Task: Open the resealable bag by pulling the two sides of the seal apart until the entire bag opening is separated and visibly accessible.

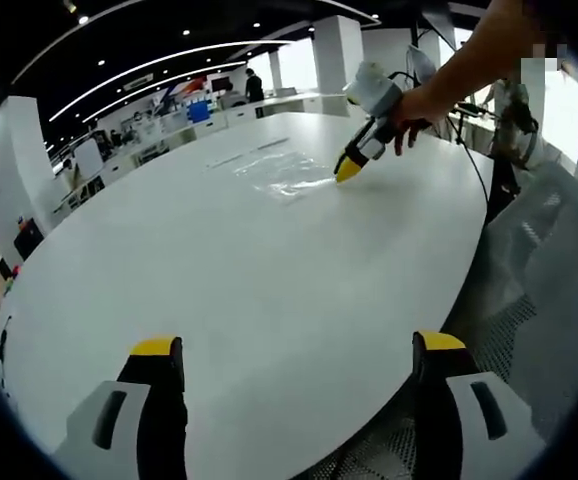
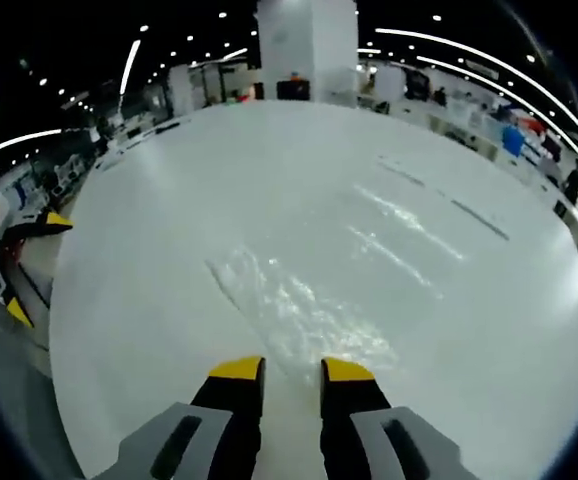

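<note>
Flat on the white tabletop (image 1: 249,290) lies the clear bag (image 1: 281,172), well in from the rim on the far side from the left claw (image 1: 299,360). That claw hangs over the near edge with its 2 jaws wide apart and nothing between them. The right claw (image 2: 292,372) stands just at the bag's (image 2: 304,315) near edge, jaws a narrow gap apart; whether the tips touch the plastic I cannot tell. In the left gripper view the right claw (image 1: 349,170) shows with a hand (image 1: 419,105) around it, yellow tips down at the bag's side. Bare tabletop spreads all around the bag. The plastic is see-through and glary, so its seal and outline are hard to make out. A mesh chair (image 1: 539,290) stands beside the table's edge.
</note>
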A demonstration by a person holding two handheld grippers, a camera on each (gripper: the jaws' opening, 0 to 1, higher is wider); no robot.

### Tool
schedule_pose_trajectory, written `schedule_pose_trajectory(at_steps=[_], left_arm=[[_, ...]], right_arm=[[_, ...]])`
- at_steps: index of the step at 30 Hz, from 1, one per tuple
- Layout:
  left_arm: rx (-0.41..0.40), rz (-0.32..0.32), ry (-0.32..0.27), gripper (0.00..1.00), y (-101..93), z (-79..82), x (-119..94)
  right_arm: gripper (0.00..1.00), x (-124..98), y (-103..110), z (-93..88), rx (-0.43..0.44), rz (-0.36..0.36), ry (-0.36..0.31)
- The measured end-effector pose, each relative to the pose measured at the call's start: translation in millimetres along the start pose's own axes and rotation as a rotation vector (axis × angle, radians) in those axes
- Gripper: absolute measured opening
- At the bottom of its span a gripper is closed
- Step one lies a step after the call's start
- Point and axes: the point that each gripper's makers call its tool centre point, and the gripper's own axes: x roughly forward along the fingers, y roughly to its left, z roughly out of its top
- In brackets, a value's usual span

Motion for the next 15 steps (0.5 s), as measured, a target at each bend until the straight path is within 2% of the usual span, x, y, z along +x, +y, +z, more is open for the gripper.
schedule_pose_trajectory(at_steps=[2,4,5,6,8,9,11,13,15], left_arm=[[0.002,-0.002,0.005,0.93,-0.5,-0.7,1],[0.006,-0.003,0.008,0.93,-0.8,-1.7,1],[0.006,-0.003,0.008,0.93,-0.8,-1.6,1],[0.005,-0.003,0.009,0.93,-0.7,-1.8,1],[0.004,-0.001,0.013,0.93,-0.4,-2.4,1],[0.003,-0.001,0.014,0.92,-0.4,-2.8,1],[0.000,-0.009,0.015,0.93,-2.2,-2.8,1],[-0.003,-0.020,0.009,0.94,-4.8,-1.4,1],[-0.003,-0.022,0.013,0.94,-5.2,-2.0,1]], right_arm=[[0.18,0,1,-2.8,-0.011,0.011,0.013],[0.18,1,7,-11.9,-0.027,0.048,0.060],[0.18,1,6,-8.1,-0.088,0.041,0.038],[0.16,2,5,-12.7,-0.100,0.040,0.071],[0.11,1,0,-12.7,-0.166,0.024,0.081],[0.06,1,-3,-12.2,-0.191,0.005,0.089],[0.06,2,1,-9.9,-0.160,0.019,0.090],[0.04,2,3,-11.2,-0.218,0.028,0.107],[0.02,2,5,-11.7,-0.234,0.036,0.116]])
